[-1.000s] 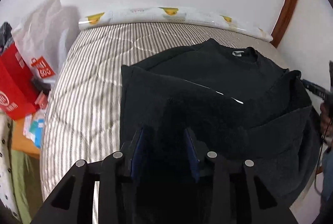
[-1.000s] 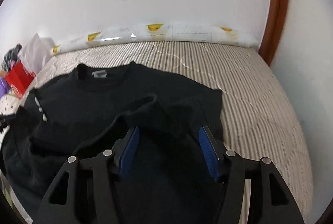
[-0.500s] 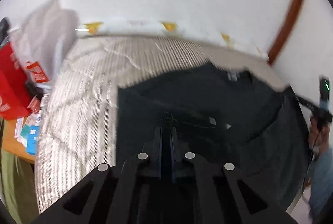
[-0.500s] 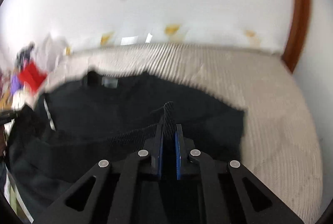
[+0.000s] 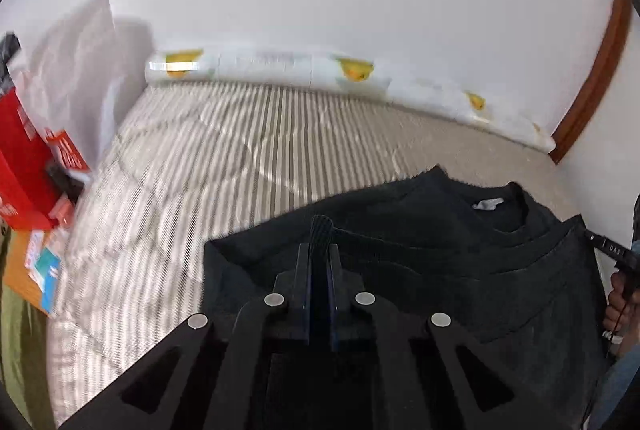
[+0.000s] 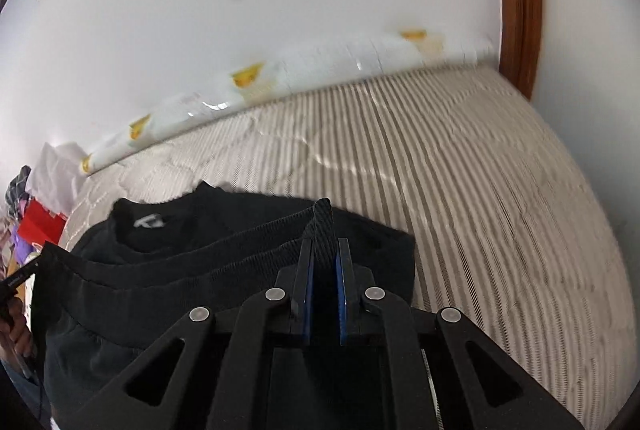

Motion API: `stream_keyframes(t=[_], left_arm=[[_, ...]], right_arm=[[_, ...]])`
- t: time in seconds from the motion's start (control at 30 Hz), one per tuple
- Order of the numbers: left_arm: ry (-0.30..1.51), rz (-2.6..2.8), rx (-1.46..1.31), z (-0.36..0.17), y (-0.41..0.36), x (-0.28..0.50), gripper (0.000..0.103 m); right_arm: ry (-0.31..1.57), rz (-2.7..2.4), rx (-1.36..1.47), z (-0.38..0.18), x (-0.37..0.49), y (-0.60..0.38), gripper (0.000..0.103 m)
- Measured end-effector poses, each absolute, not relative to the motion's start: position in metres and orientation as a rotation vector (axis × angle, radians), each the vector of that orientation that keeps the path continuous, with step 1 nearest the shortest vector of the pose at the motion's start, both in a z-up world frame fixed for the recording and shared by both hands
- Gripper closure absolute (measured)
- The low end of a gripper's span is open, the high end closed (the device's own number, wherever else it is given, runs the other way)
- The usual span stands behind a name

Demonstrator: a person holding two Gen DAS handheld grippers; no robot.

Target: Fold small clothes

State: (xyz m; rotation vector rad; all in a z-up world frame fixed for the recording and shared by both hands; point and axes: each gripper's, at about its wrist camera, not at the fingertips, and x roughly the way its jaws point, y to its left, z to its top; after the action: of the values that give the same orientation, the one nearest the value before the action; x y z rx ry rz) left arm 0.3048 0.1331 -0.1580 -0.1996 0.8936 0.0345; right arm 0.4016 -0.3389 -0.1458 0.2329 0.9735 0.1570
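Striped quilted bed against a white wall, bearing a black sweatshirt at its near edge. Left gripper and right gripper each pinch the ribbed hem. Fabric looks soft, limp and light; hem corners offer the firmest hold.

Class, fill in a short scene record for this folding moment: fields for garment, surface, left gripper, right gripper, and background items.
garment: black sweatshirt, collar towards the wall, ribbed hem lifted
surface: striped mattress
left gripper: shut on the sweatshirt's hem
right gripper: shut on the sweatshirt's hem
background items: plastic-wrapped roll along the wall, red bag beside the mattress
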Motion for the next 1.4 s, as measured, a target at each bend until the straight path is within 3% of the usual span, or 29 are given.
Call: stream_keyframes(t=[0.2, 0.53, 0.7, 0.73, 1.07, 1.23, 1.4], left_arm=[[0.919, 0.061, -0.191, -0.167, 0.129, 0.308, 0.092], [0.902, 0.08, -0.165, -0.145, 0.124, 0.277, 0.081], [0.85, 0.058, -0.178, -0.129, 0.13, 0.236, 0.051], [0.841, 0.054, -0.178, -0.127, 0.131, 0.226, 0.049], [0.851, -0.003, -0.298, -0.15, 0.17, 0.121, 0.048], [0.839, -0.046, -0.329, -0.161, 0.187, 0.081, 0.048], [0.854, -0.129, -0.402, -0.177, 0.201, 0.054, 0.048]], right_arm=[[1.001, 0.127, 0.122, -0.15, 0.399, -0.328, 0.085], [0.855, 0.099, -0.037, -0.087, 0.34, -0.268, 0.068], [0.872, 0.204, -0.019, -0.089, 0.304, -0.211, 0.067], [0.879, 0.222, -0.007, -0.09, 0.297, -0.2, 0.067], [0.916, 0.26, -0.027, -0.113, 0.249, -0.12, 0.067], [0.971, 0.19, -0.087, -0.144, 0.237, -0.107, 0.073], [0.911, 0.143, -0.183, -0.14, 0.202, -0.102, 0.073]])
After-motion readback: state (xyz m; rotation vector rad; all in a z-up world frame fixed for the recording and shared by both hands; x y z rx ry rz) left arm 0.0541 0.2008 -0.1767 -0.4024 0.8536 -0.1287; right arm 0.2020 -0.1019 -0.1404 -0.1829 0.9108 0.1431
